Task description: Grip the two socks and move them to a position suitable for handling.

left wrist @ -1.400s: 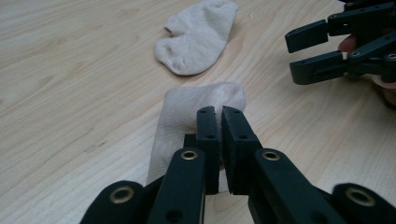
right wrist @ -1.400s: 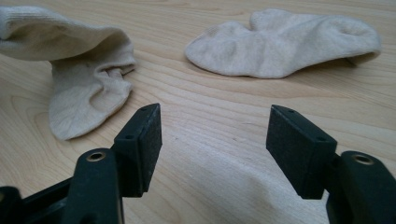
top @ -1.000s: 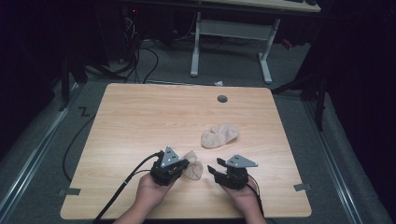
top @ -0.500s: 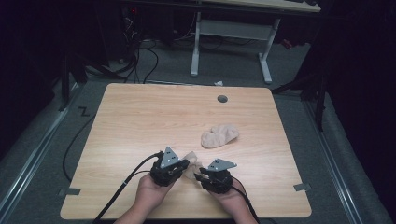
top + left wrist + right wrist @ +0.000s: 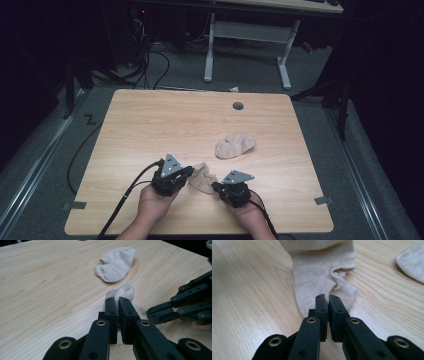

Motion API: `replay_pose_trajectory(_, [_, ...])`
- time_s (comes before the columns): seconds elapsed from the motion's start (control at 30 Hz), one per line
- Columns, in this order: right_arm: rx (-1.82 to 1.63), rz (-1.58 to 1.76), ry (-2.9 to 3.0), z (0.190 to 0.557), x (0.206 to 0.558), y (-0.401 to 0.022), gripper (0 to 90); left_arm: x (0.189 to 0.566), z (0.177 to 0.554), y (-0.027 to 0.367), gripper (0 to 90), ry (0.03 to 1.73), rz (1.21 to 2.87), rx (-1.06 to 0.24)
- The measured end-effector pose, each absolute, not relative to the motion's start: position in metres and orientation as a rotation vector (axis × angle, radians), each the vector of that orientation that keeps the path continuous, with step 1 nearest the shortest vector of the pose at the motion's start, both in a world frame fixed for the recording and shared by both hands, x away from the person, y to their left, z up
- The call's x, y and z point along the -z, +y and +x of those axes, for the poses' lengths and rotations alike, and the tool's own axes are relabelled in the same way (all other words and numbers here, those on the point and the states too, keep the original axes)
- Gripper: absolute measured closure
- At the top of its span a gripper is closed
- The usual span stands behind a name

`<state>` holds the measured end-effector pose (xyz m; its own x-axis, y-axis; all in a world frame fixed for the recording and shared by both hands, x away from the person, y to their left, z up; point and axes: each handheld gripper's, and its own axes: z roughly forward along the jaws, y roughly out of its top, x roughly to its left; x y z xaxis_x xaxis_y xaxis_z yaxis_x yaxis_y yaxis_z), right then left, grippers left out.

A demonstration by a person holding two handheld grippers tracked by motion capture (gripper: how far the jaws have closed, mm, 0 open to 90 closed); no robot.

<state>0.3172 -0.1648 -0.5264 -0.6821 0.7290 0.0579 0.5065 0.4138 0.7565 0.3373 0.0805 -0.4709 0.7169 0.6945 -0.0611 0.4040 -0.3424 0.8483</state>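
1. High view: the right gripper (image 5: 216, 187) has moved in from the right to the near sock (image 5: 202, 177), opposite the left gripper (image 5: 188, 171); far sock (image 5: 235, 145) unmoved on desk (image 5: 150, 120).
2. Left gripper view: jaws pinch the sock's edge.
3. Right gripper view: jaws pinch its other edge. Judged: two-handed hold established.

Light wooden table (image 5: 150, 120), white-legged desk (image 5: 245, 35)
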Motion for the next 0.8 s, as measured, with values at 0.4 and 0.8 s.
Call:
replay_pose_trajectory(0.4, [-1.185, 1.084, 2.362, 0.315, 0.522, -0.174, 86.8, 0.479, 0.34, 0.113, 85.9, 0.923, 1.969, -0.42])
replay_pose_trajectory(0.8, [-1.177, 1.086, 2.37, 0.313, 0.523, -0.179, 87.1, 0.507, 0.314, 0.129, 85.9, 0.975, 1.992, -0.32])
